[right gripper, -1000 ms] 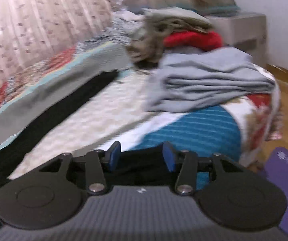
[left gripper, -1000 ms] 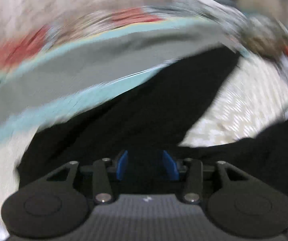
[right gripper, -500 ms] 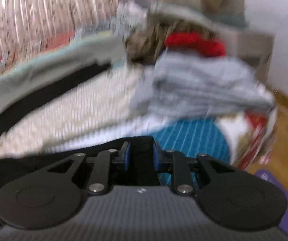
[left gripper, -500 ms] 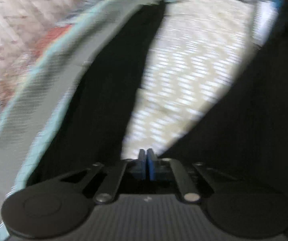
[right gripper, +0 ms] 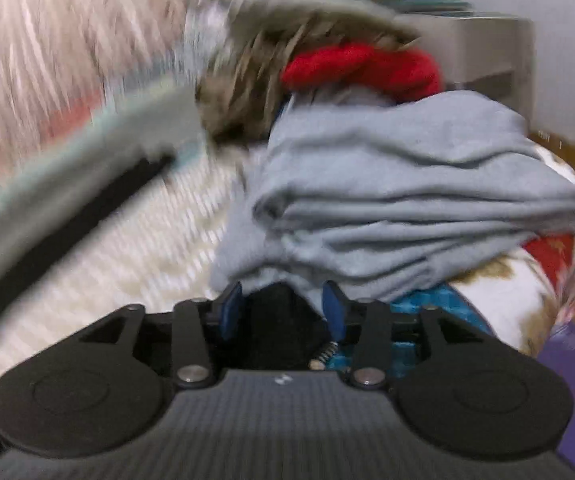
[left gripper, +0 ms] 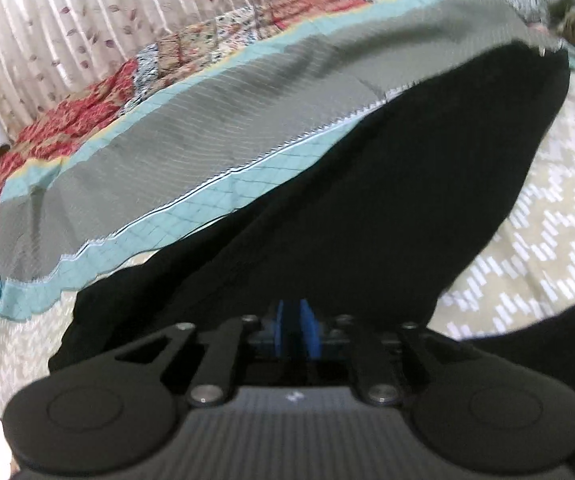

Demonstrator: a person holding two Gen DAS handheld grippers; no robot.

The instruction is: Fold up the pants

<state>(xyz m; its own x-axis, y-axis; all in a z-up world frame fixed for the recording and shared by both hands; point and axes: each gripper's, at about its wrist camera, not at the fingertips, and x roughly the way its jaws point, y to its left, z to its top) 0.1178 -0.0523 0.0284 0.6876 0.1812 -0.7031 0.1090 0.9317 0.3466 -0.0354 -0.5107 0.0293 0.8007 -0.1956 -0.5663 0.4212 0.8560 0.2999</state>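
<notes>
black soft cloth pants (left gripper: pixel 387 208) sit between both claws; left claw (left gripper: pixel 296 330) opening from a narrow gap, right claw (right gripper: pixel 283 312) opening wide, pads off the cloth.

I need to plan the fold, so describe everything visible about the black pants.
The black pants are plain, dark, soft-looking cloth with no visible pattern or trim. In the left wrist view one long leg lies flat on the cream patterned bedspread, its far edge against a grey quilt with a teal border. Another black part enters at the lower right. The left gripper sits over the cloth, fingers nearly together and opening. In the right wrist view, black cloth lies between the opening right gripper's fingers.
</notes>
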